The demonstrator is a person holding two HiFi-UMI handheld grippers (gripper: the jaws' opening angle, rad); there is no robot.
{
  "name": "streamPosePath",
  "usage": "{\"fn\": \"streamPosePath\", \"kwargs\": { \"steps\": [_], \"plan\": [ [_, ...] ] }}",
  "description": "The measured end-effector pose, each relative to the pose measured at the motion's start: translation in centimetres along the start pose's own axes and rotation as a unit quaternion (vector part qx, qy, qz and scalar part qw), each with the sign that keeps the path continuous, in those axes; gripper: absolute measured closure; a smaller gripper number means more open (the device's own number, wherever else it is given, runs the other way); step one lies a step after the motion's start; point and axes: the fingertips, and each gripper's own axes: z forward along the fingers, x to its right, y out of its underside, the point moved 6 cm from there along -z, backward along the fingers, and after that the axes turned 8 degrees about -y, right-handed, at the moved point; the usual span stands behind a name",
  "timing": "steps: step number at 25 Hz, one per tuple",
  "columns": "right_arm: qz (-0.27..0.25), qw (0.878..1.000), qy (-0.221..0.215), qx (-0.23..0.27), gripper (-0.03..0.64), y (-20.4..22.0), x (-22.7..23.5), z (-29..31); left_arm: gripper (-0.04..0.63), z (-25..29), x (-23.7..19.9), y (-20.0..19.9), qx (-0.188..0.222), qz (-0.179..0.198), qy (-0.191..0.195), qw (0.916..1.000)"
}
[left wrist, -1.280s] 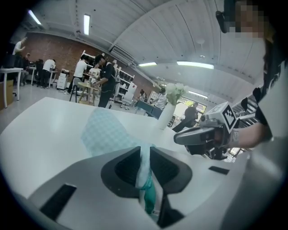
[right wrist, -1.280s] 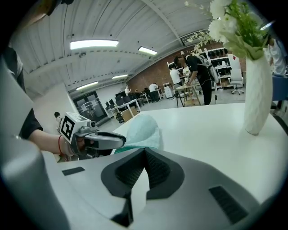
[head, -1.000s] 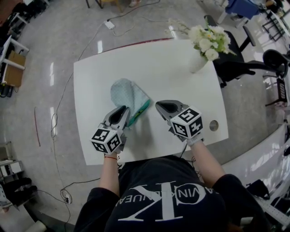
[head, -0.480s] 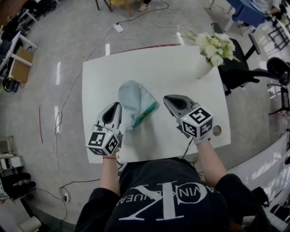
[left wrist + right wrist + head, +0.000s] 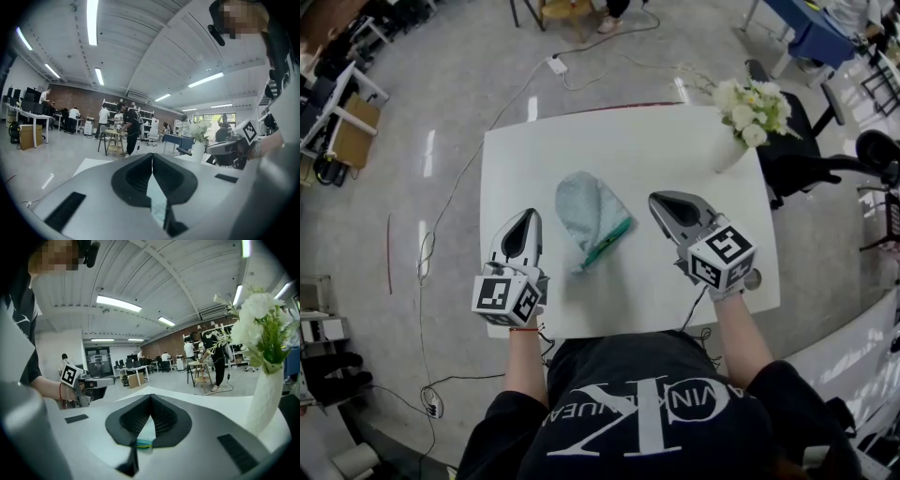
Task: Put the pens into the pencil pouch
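Pencil pouch on the table: left gripper left of it, right gripper right of it, vase behind it, rightward.

Bright, even indoor light. In both gripper views, long ceiling strip lights glow white overhead. In the head view the white tabletop is nearly washed out, with only faint, soft shadows, and the glossy floor carries small white glare streaks. Heavy fisheye distortion bends straight edges, and the gripper views darken to black at the corners. Close to the lens, the left gripper and right gripper look soft; the room behind is sharper.
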Motion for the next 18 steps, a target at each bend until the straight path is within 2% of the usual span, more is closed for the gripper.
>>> {"fn": "streamPosePath", "kwargs": {
  "steps": [18],
  "plan": [
    [-0.034,0.999,0.007,0.041,0.607,-3.4,0.2,0.3,0.591,-0.8,-2.0,-3.7,0.056,0.025,-0.037,0.9974]
  ]
}}
